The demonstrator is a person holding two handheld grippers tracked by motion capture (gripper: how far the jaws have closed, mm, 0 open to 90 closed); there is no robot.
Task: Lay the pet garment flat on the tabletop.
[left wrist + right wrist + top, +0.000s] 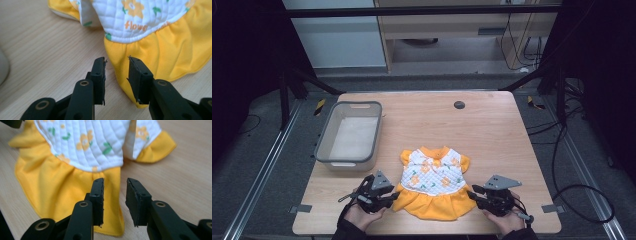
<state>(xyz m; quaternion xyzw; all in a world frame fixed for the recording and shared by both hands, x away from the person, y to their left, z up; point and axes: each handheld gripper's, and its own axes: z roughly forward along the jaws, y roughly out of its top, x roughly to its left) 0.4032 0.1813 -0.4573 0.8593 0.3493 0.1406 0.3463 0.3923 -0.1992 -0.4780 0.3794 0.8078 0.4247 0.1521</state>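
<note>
One small doll-sized dress, white quilted bodice with orange flowers over a yellow gathered skirt (pixel 434 186), lies flat on the wooden bench (pixel 492 130), toward 6 o'clock. Left hand-held gripper (pixel 393 196) at the skirt's 9 o'clock corner, jaws spread astride the hem edge (pixel 119 75), not pinching. Right hand-held gripper (pixel 473 194) at the 3 o'clock corner, jaws likewise apart (pixel 112 192). Judged step: pre-grasp. Next: both close on cloth. One grey plastic tub (pixel 328 134), 10 o'clock. Two grippers.
</note>
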